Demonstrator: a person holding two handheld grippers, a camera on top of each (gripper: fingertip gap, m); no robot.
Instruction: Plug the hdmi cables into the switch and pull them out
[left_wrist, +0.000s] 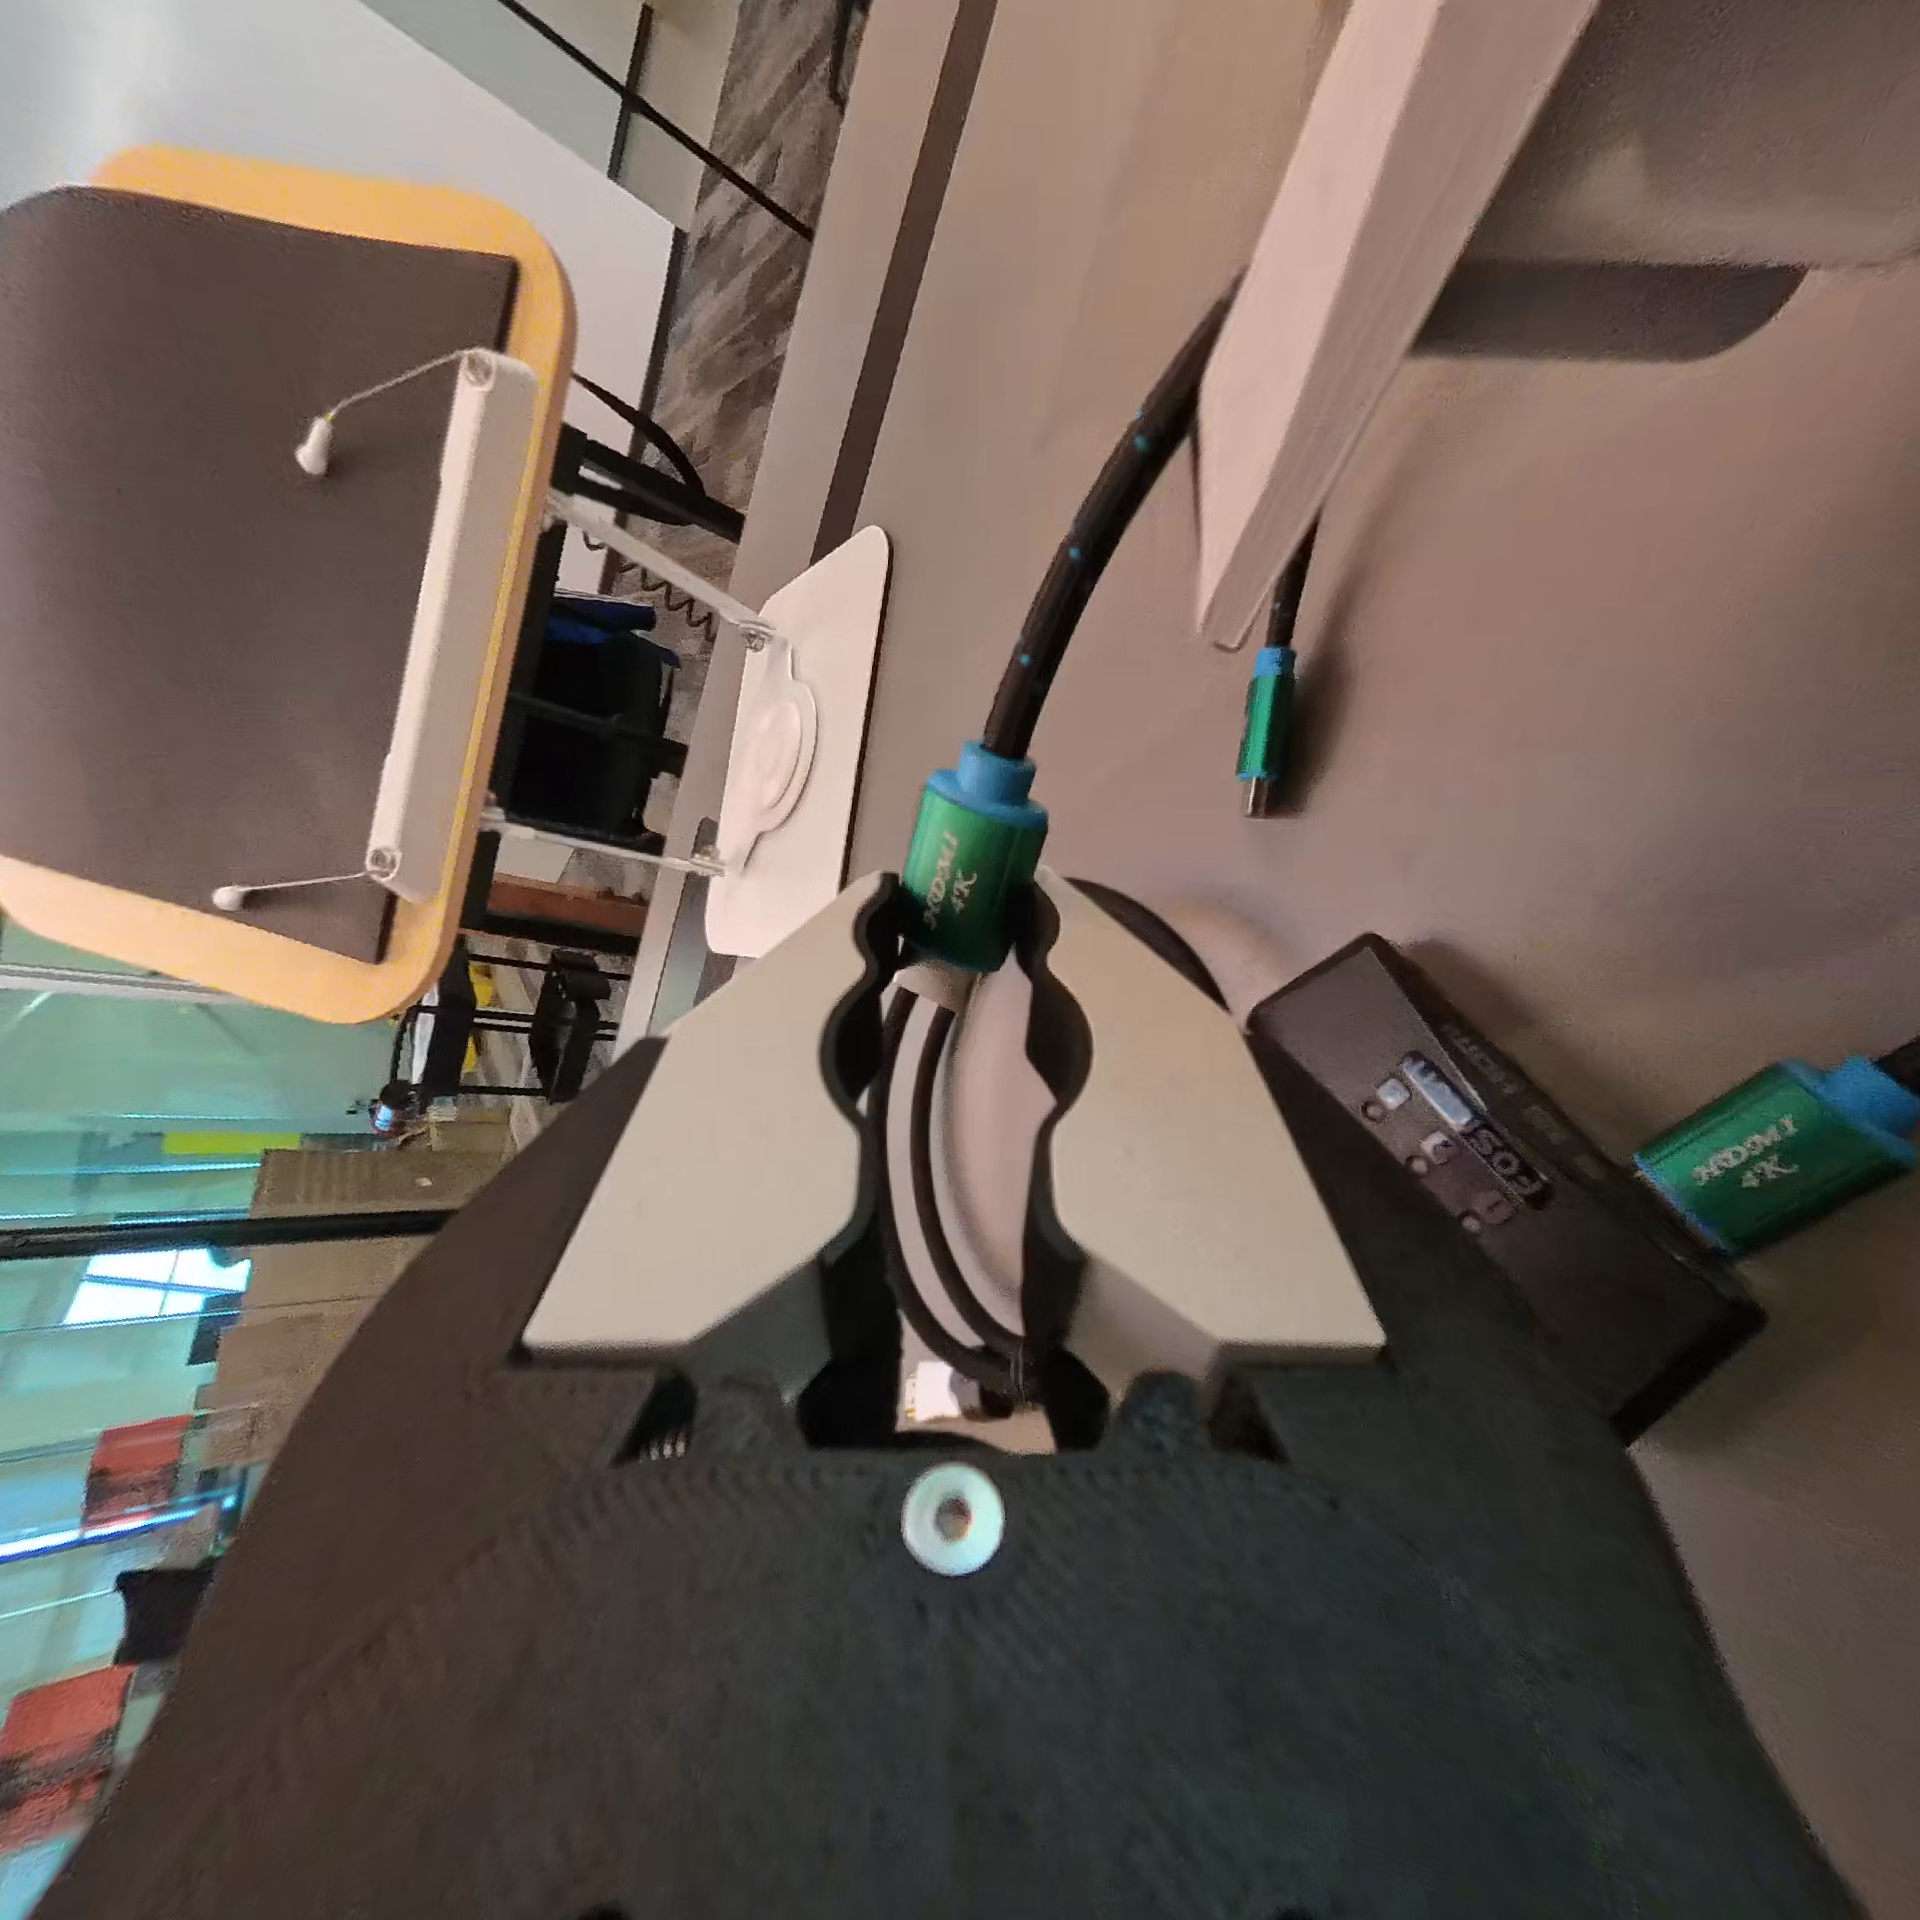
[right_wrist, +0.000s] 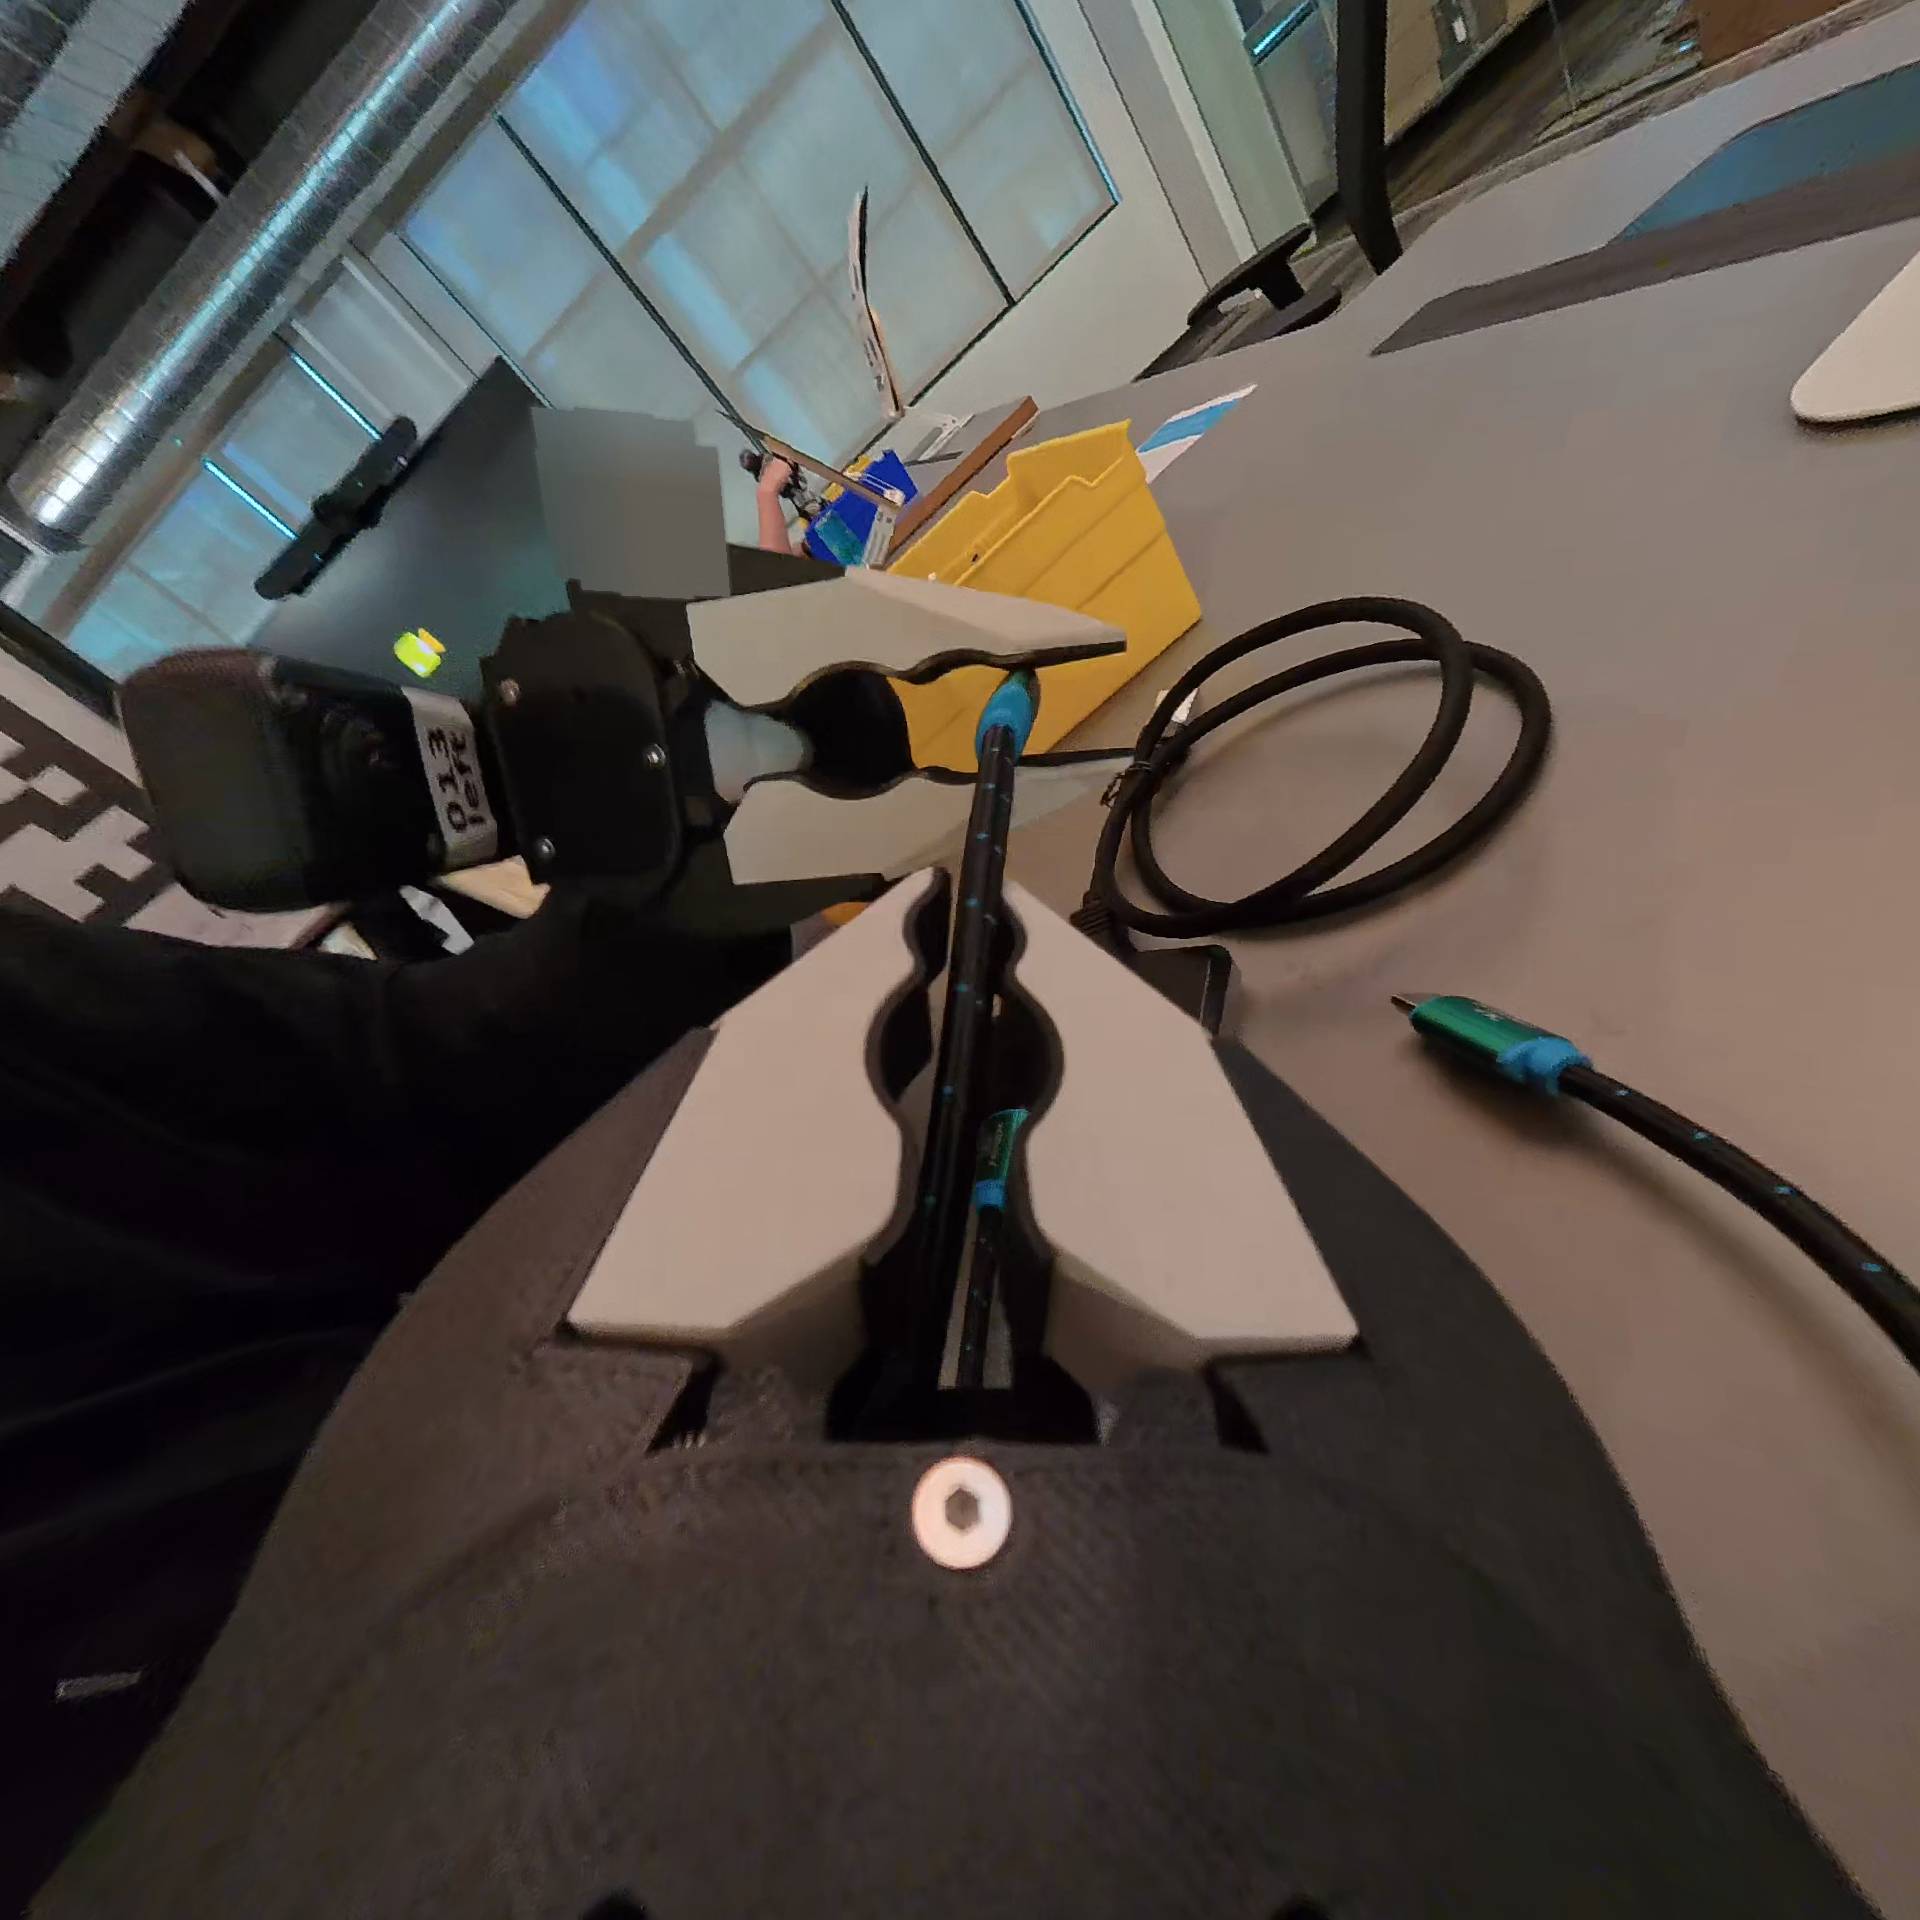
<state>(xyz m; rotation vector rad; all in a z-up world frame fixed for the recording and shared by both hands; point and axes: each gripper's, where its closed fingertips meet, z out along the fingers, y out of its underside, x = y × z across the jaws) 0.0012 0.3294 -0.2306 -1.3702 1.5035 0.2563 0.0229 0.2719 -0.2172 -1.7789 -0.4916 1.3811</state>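
Observation:
My left gripper (left_wrist: 961, 914) is shut on a green HDMI plug (left_wrist: 966, 873) with a blue collar and holds it in the air. Its black braided cable (left_wrist: 1081, 540) runs off behind a light grey finger of the right gripper (left_wrist: 1351, 312). The black switch (left_wrist: 1475, 1174) lies on the grey table, with a second green plug (left_wrist: 1766, 1164) in its side. In the right wrist view, my right gripper (right_wrist: 977, 899) is shut on the braided cable (right_wrist: 982, 831), which leads to the left gripper (right_wrist: 1107, 701). A third plug (right_wrist: 1486, 1029) lies loose on the table.
A coiled black cable (right_wrist: 1330, 769) lies on the table (right_wrist: 1558, 582) beyond the switch, with a yellow bin (right_wrist: 1049, 582) behind it. A tablet on a stand (left_wrist: 239, 561) with a white base (left_wrist: 800, 727) stands ahead of the left gripper. A person works at the far end. It is some 10 centimeters from my left tips to the black switch (left_wrist: 1475, 1174).

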